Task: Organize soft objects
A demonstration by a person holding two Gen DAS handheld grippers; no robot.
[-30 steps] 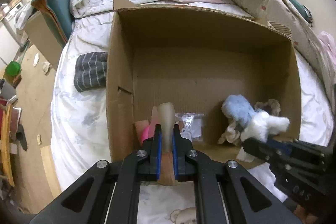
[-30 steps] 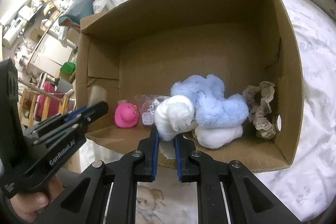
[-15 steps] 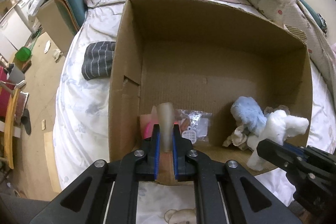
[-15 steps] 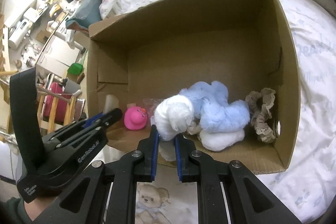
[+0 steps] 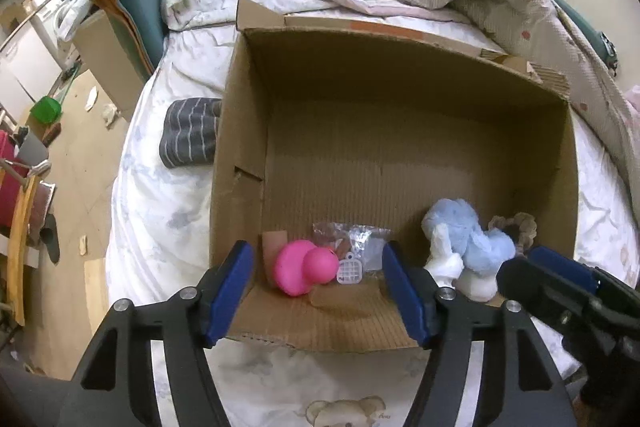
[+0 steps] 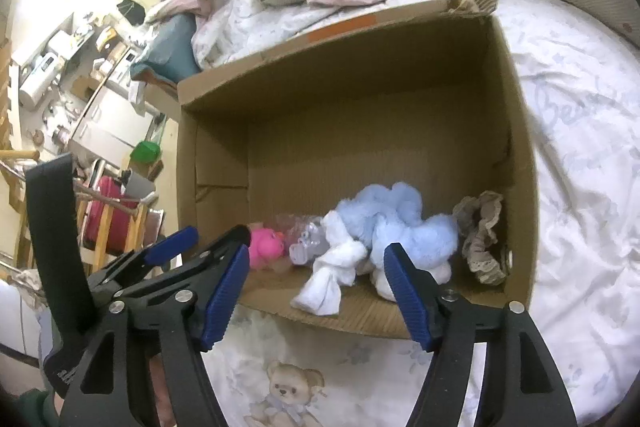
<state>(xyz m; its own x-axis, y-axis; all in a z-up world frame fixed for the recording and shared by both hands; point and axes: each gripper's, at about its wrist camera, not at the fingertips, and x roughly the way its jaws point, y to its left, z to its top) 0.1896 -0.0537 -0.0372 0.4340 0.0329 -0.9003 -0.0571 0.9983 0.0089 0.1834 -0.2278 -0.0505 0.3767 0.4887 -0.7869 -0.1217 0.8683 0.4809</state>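
My left gripper [image 5: 318, 293] and right gripper [image 6: 314, 287] both stand spread wide, holding nothing, at the near rim of the cardboard box [image 5: 400, 131] on the bed [image 5: 160, 211]. Inside lie the pink duck [image 5: 302, 267] and the blue-white plush [image 6: 384, 231].

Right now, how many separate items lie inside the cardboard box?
4: pink rubber duck left, clear plastic packet beside it, blue-and-white plush centre-right, beige lace scrunchie far right. Others may be hidden.

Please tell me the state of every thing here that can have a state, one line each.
Left claw: open, empty.
Right claw: open, empty.
Brown cardboard box: open, on its side.
Pink rubber duck: lying inside.
Blue and white plush toy: lying inside.
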